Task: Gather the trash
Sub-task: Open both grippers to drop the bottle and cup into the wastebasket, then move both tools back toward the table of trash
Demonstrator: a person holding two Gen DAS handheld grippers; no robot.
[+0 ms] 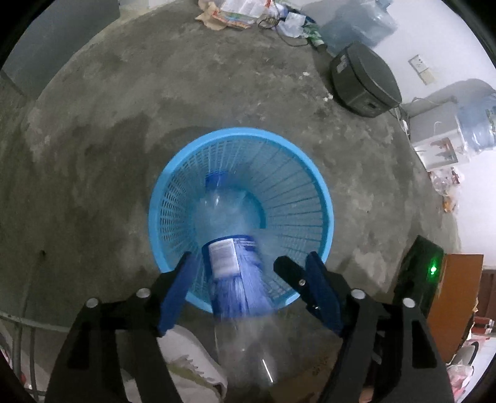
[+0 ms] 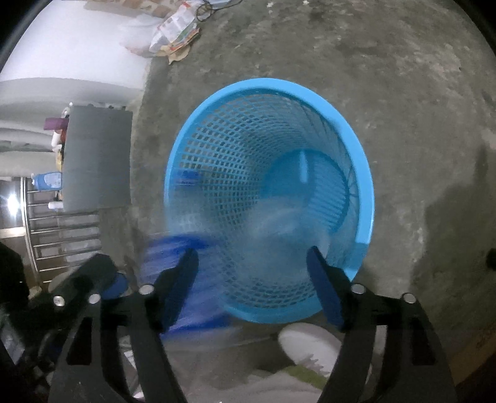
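A blue mesh basket is seen standing upright on a bare concrete floor, viewed from above by both wrist cameras. A large clear plastic bottle with a blue-and-white label is caught neck-down over the basket's mouth: its blue cap is inside, against the inner wall on the left, while its base is streaked with motion blur outside the near rim.

The left gripper is held above the near rim with its blue-padded fingers spread wide. The bottle is seen passing between them, with a gap at the right pad; at the left pad, contact cannot be told because of the blur. A second black-tipped finger, apparently the other gripper's, is seen just beside the right pad.

In the right wrist view, the right gripper is also held wide over the basket's near rim, and only a pale, blurred smear of the bottle is made out between its pads, with a blue streak at the left pad. Whether it is touched there cannot be told.

A white shoe is seen on the floor just below the basket. At the floor's far edge, scattered paper and plastic litter is seen against the wall, and a dark speaker box is seen near it to the right.
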